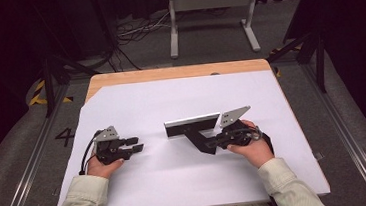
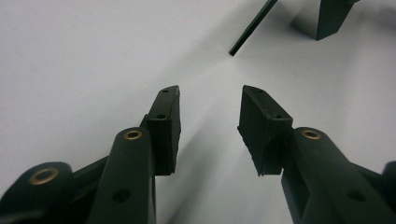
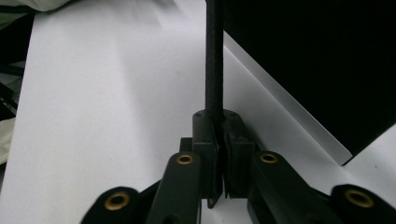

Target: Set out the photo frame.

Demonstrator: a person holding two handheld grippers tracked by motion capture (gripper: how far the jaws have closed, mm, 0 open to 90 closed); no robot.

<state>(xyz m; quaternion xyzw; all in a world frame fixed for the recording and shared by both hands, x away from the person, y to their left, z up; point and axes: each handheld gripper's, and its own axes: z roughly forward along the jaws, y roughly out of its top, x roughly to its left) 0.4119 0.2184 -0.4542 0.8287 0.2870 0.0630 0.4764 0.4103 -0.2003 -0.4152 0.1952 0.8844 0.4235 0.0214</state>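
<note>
Black panel [image 1: 200,140]: thin, flat and dark; it stands on edge on the white sheet [image 1: 153,186], just in front of the silver-edged block [image 1: 193,125] and leaning toward it; you hold it at its near edge with your right gripper [image 1: 220,141].
Right gripper: in the right gripper view the pads [image 3: 205,140] are pressed together on the panel's thin edge [image 3: 214,56], which rises straight up from between them; a firm pinch, nearly closed; nothing else is caught there.
Left gripper [image 1: 134,144]: jaws well apart and empty; in the left gripper view bare sheet lies between the pads [image 2: 164,128]; your hand rests on the sheet, well left of the panel.
Key relation: the panel lies to the right of and ahead of the left jaws, its tip [image 2: 247,32] showing far up the left gripper view; its long axis runs diagonally from the block toward your right hand; the right hand is plainly the nearer and already has it; if the left is to help, I judge it must travel right across open sheet and meet the free edge.
Writing: a figure 4 [image 1: 65,137] on the floor left of the table; no brand or label is readable on the panel or block.
</note>
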